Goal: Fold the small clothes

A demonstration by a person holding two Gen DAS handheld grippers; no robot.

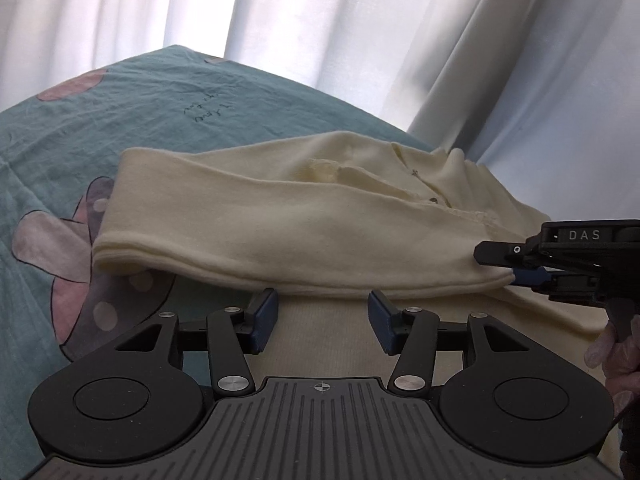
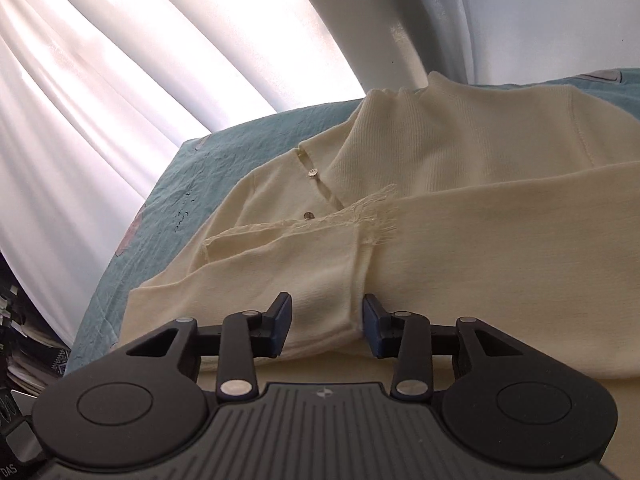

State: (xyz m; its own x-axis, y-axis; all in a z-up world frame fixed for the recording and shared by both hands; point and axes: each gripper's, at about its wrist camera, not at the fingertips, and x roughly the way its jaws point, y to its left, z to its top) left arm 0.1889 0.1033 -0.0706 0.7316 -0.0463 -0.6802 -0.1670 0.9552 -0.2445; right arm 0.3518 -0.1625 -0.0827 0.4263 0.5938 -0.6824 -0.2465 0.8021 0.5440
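Nearest the lens, the left gripper (image 1: 322,312) is held open at the folded edge of the cream knit cardigan (image 1: 280,224) on the teal bedsheet (image 1: 140,120), the right gripper (image 2: 326,322) likewise open; sleeves seem folded in, final folds judged outstanding.

Both views mounted low behind the jaws, looked forward along the fingers. Left wrist view sat close over the cream garment (image 1: 280,216), faced across the teal bedsheet (image 1: 120,128) toward the white curtain (image 1: 320,20), caught the right gripper (image 1: 516,268) at the right edge. Right wrist view sat equally near, tilted, faced the garment's buttoned placket (image 2: 316,184). Shared garment, bedsheet, curtain
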